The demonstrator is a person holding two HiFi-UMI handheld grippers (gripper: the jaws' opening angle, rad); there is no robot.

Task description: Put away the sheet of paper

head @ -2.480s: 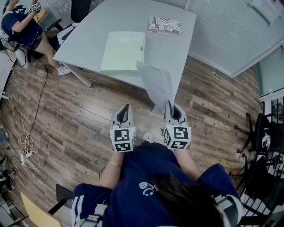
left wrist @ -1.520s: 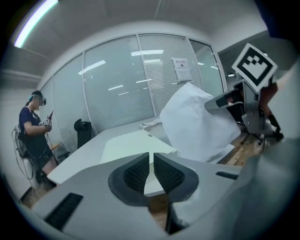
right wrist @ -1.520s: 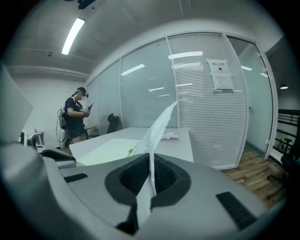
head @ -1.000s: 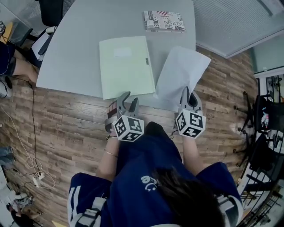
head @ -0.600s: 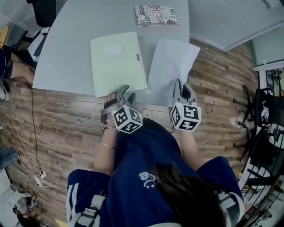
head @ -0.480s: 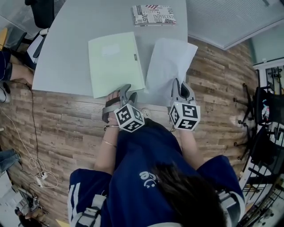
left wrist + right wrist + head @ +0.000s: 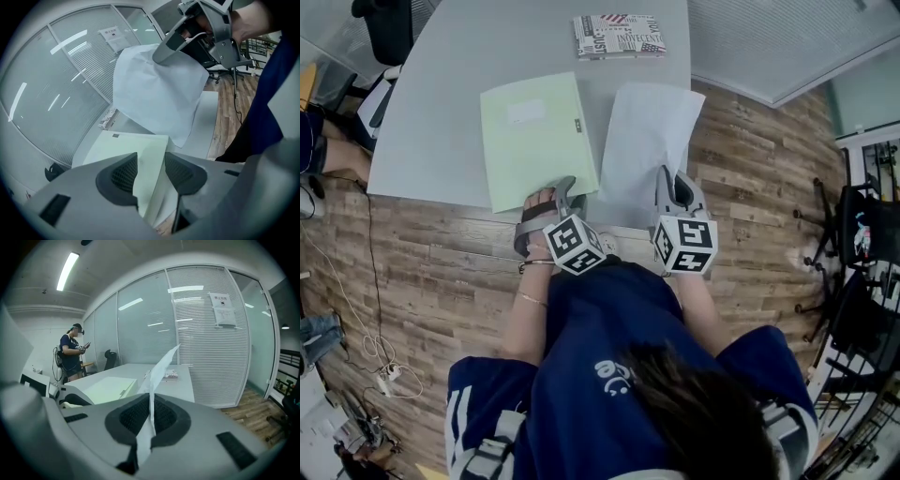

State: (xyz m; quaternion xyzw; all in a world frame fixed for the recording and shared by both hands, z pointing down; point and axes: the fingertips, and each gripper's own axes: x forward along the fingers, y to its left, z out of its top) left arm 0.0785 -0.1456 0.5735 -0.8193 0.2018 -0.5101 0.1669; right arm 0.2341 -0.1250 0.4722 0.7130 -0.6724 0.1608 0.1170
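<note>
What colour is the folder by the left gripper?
Pale green; the folder shows best in the head view.

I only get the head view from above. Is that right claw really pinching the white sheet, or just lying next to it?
Observer: Pinching. In the right gripper view, the right gripper is shut on the sheet of paper, which stands on edge between its pads.
Operator: So is the sheet lying flat on the table?
Observer: No. The left gripper view shows most of it lifted above the table. I cannot tell whether its lowest corner touches.
Operator: And the left claw?
Observer: The left gripper is open. Its jaws have just been opening, with the near edge of the green folder between them, not pressed.
</note>
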